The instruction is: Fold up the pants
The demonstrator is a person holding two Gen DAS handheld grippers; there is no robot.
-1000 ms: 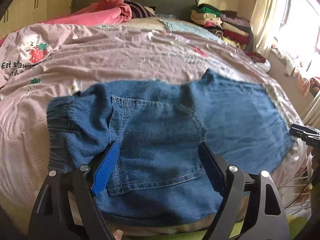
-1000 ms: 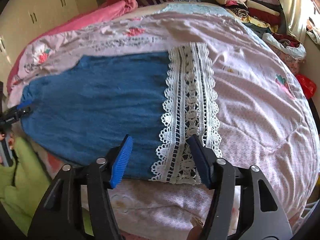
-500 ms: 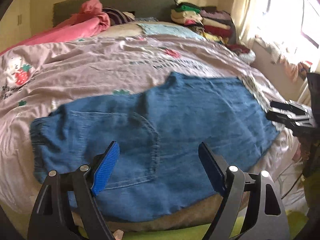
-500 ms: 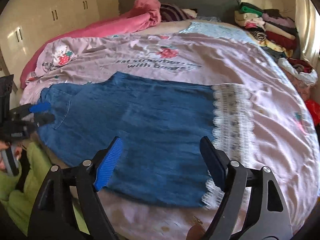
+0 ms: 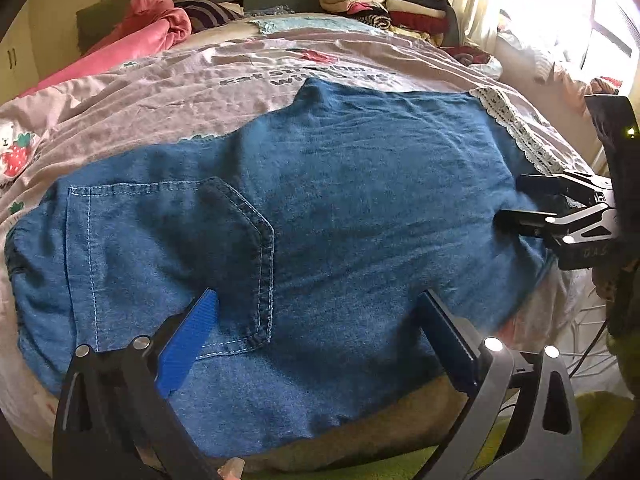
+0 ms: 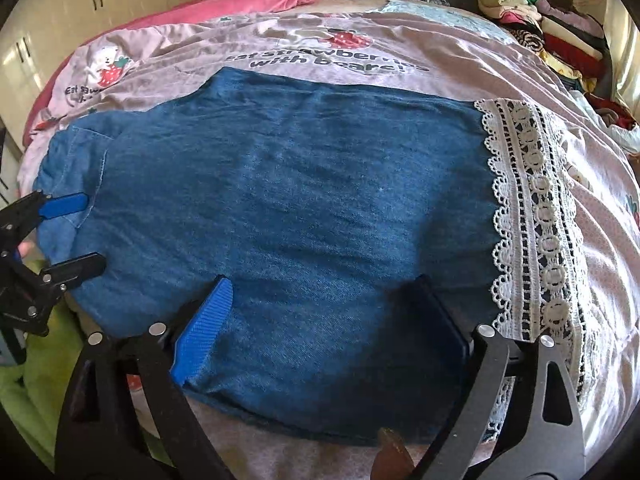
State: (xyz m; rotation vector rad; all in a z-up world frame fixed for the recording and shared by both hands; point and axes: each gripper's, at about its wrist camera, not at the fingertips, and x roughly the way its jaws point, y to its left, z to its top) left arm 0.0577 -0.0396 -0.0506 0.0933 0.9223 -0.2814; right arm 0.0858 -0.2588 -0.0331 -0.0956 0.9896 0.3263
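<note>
A bed (image 5: pixel 168 92) under a pale pink printed cover fills the left wrist view, with a stack of folded clothes (image 5: pixel 384 4) and a pink blanket (image 5: pixel 148 32) at its far end. The pants (image 5: pixel 304 216), blue denim, lie flat across the near edge, back pocket (image 5: pixel 168 256) toward the left. The left tongs (image 5: pixel 316 332) hang over the pocket end; their jaws have just been opening and stand wide, nothing between them. The right tongs (image 5: pixel 516 204) show at the right edge, above the hem end. In the right wrist view the same bed runs back to cream cupboards (image 6: pixel 60 12). The pants reach from the waist at left to a white lace hem (image 6: pixel 532 224) at right. The right tongs (image 6: pixel 324 320) hover over the near edge beside the lace; their jaws have also just been opening and are wide, empty. To fold well, I judge each side should pinch all layers at the near edge, one close to the waist and one close to the hem, then carry them together evenly so no crease forms. No containers are visible.
</note>
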